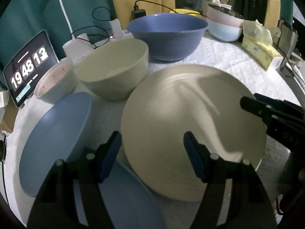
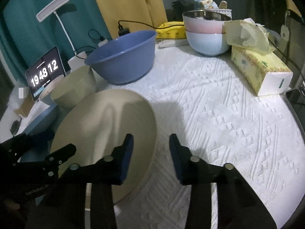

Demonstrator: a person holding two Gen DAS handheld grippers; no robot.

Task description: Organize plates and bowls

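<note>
A large beige plate lies on the white textured cloth that covers the worktop, and both tongs straddle its rim from opposite sides. The left tongs stand fairly wide, one blue-padded finger outside the plate's left rim and the other above its face; the pads do not visibly press on it. The right tongs stand narrower, with one finger over the plate's right part and the other over bare cloth just beyond the rim, the edge lying in the gap between them; no squeeze on the plate can be made out. Left of the beige plate a light blue plate lies tilted, and a second light blue plate shows beneath the left tongs, its edge tucked under the beige one. Behind the beige plate sits a pale green bowl, tipped slightly, just beside a small bowl with a pinkish inside. Further back stands a big blue bowl, upright. At the far right edge of the cloth a pink bowl nests in a pale blue bowl, near a yellow tissue pack. On the left, a tablet showing a clock leans beside a white desk lamp.
</note>
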